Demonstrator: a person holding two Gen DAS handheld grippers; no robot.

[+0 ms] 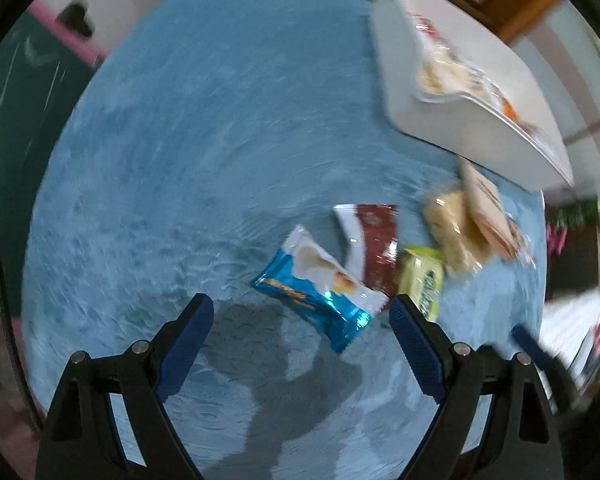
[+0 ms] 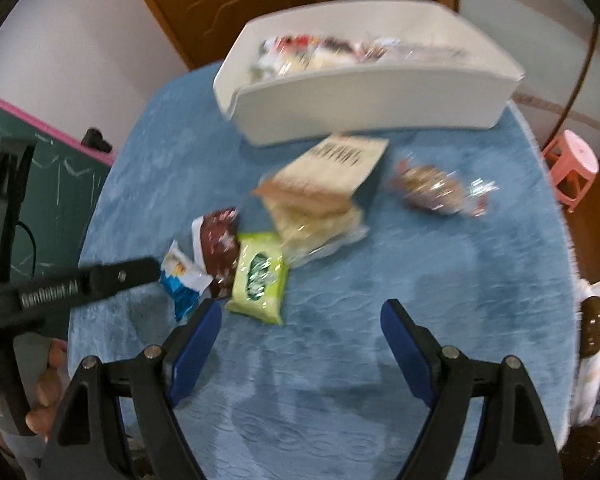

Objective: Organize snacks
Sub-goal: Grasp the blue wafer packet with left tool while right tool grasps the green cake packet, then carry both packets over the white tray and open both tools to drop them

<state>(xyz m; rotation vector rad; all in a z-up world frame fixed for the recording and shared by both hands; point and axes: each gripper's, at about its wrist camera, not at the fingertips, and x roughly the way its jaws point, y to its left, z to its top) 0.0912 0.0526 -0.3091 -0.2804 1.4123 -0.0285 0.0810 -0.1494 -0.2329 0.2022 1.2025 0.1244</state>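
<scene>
A: Fingers first. On the left wrist camera, the left gripper (image 1: 302,312) has its blue fingers (image 1: 186,344) spread wide apart with nothing between them. They hang just above the blue-and-white packet (image 1: 320,286), which lies flat on the blue cloth (image 1: 180,140).

B: So I'd judge that packet is the one being lined up?

A: Likely, since it sits nearest the gap between the fingertips. Just behind it lie a maroon packet (image 1: 376,248) and a green packet (image 1: 422,280), then a clear-wrapped pale snack (image 1: 454,232) farther right. The white bin (image 1: 460,128) stands beyond them, already holding several wrappers, so I take it as the place the snacks go.

B: And the other camera?

A: The right gripper (image 2: 302,320) is likewise spread open and holds nothing, poised over bare cloth, near the green packet (image 2: 260,280). The left gripper's black body (image 2: 68,288) reaches in from the left edge toward the blue-and-white packet (image 2: 182,280), partly covering it.

B: What else is loose?

A: A brown-striped bag (image 2: 332,172) resting on the clear-wrapped pale snack (image 2: 316,220), and a shiny twisted wrapper (image 2: 436,188) well to the right. The white bin (image 2: 360,100) sits at the far side of the cloth. Everything is motion-blurred, so labels are unreadable.
</scene>
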